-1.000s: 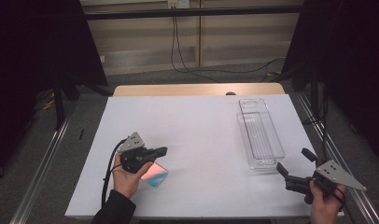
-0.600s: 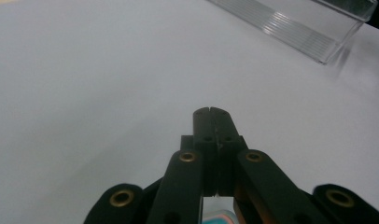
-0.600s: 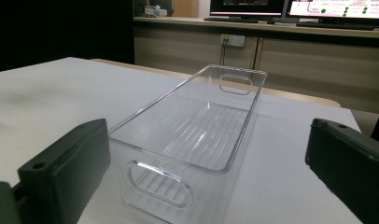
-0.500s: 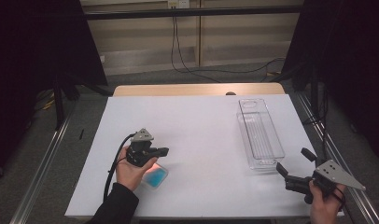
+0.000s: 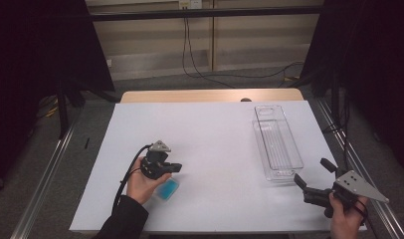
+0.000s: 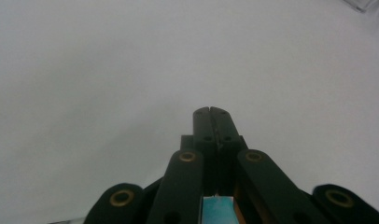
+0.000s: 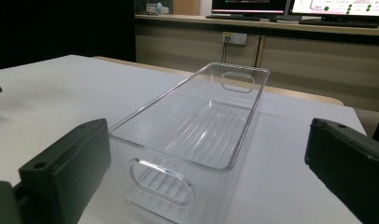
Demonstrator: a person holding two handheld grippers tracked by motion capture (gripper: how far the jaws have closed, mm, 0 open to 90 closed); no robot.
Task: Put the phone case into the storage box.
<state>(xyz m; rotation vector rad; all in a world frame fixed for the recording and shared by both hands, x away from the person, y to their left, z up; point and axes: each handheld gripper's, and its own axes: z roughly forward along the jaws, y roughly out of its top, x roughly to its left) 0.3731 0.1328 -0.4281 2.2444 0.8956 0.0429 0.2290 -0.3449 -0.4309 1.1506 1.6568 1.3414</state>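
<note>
Since a second ago, the left gripper [image 5: 174, 168] is sitting a little farther in from the near left corner and turned more upright in the person's left hand [image 5: 143, 182], while the small blue packet [image 5: 167, 189] is lying flat on the white table [image 5: 210, 134] just right of that hand, no longer under the jaws. From the high view the packet is showing whole, near the table's near edge, with the gripper's cable [image 5: 126, 177] looping back along the dark sleeve [image 5: 124, 221]. The left gripper view is adding what the high view is too small to tell: the two black jaws are pressed together at their tips with nothing between them, pointing at bare white table, and a sliver of blue is peeking in at the bottom edge behind the linkage.

Well apart, toward the right side, the clear plastic bin [image 5: 277, 142] is standing empty, its long side running near to far. The right gripper [image 5: 309, 173] is resting in the right hand [image 5: 345, 219] at the near right corner, jaws spread wide and holding nothing. The right gripper view is showing the bin [image 7: 197, 126] close up between those parted jaws, with its cut-out handles, ribbed floor, and monitors [image 7: 295, 7] on a counter beyond.
</note>
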